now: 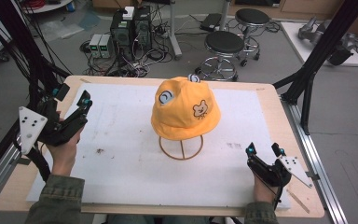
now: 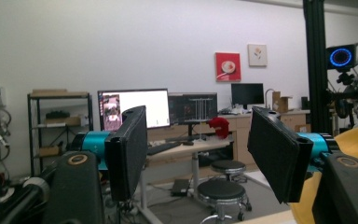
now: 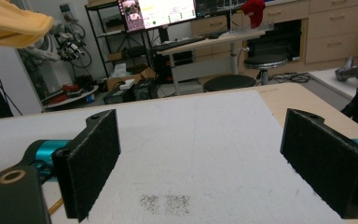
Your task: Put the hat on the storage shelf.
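Desk (image 1: 279,112): pale wood top with rounded corners, mostly covered by a white mat (image 1: 121,154), matte and slightly grainy, with a few dark scuff marks near the right tool.

Hat (image 1: 185,110): soft orange-yellow fabric bucket hat with a floppy brim, a small bear patch on the front and two round white-blue ear pieces on the crown. It sits on a thin wire stand (image 1: 181,148) with a circular ring base, around mid-desk.

Left tool (image 1: 85,103): black body, teal joints, flat rectangular pads with a rough foam-like face; grey three-cornered plate on its outer side. Held in the left hand (image 1: 64,151) at the left desk edge, raised and angled toward the far side. Jaws wide apart, nothing between them. The hat is well apart to its right; in the left gripper view (image 2: 200,154) a yellow edge of it shows at far right.

Right tool (image 1: 265,150): same build, held low at the near-right corner over the mat. Jaws wide apart, gripping nothing (image 3: 205,158). Hat far-left of it, well apart.
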Action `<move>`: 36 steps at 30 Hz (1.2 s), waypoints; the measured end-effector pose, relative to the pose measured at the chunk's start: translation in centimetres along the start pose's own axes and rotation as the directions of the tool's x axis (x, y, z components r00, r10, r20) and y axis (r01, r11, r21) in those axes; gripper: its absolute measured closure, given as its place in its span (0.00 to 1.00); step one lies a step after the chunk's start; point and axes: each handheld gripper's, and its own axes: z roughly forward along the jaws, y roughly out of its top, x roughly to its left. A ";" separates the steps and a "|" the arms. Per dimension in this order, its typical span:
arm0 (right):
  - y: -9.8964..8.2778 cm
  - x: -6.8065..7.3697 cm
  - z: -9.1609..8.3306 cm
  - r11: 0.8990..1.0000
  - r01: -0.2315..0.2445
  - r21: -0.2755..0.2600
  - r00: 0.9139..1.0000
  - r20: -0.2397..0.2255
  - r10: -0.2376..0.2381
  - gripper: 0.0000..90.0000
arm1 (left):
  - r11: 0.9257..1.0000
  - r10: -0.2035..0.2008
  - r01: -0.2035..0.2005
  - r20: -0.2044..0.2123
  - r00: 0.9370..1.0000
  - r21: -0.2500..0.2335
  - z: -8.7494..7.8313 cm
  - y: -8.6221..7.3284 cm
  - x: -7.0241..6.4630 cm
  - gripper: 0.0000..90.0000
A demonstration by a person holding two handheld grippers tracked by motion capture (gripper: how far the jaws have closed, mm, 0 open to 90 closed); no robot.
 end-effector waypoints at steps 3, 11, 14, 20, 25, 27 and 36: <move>0.0 0.0 -0.1 1.000 0.004 -0.011 1.000 0.007 -0.004 0.12 | 1.000 -0.007 0.008 -0.028 1.000 0.022 -0.8 -0.9 0.6 0.42; 0.0 0.0 -0.3 1.000 -0.003 -0.015 1.000 0.009 0.003 0.12 | 0.995 0.005 0.006 -0.111 0.994 0.101 -2.8 -3.7 1.9 0.39; 0.0 0.0 -0.3 1.000 -0.002 -0.018 1.000 0.007 0.003 0.12 | 0.990 -0.002 0.020 -0.127 0.992 0.139 -3.6 -4.8 2.4 0.38; 0.0 0.1 -0.4 1.000 0.000 -0.020 1.000 0.001 0.000 0.12 | 0.976 -0.006 0.034 -0.135 0.991 0.213 -4.8 -6.8 2.9 0.38; -0.1 0.2 -0.4 1.000 0.006 -0.025 1.000 0.000 -0.006 0.12 | 0.968 -0.005 0.042 -0.146 0.989 0.246 -5.7 -8.0 3.1 0.37; -0.1 0.2 -0.5 1.000 0.005 -0.021 1.000 0.001 -0.005 0.12 | 0.965 -0.005 0.045 -0.155 0.988 0.258 -6.0 -8.3 3.2 0.37; -0.1 0.0 -0.7 1.000 -0.002 -0.019 1.000 0.005 0.002 0.12 | 0.942 -0.005 0.067 -0.186 0.982 0.328 -7.3 -10.3 3.6 0.37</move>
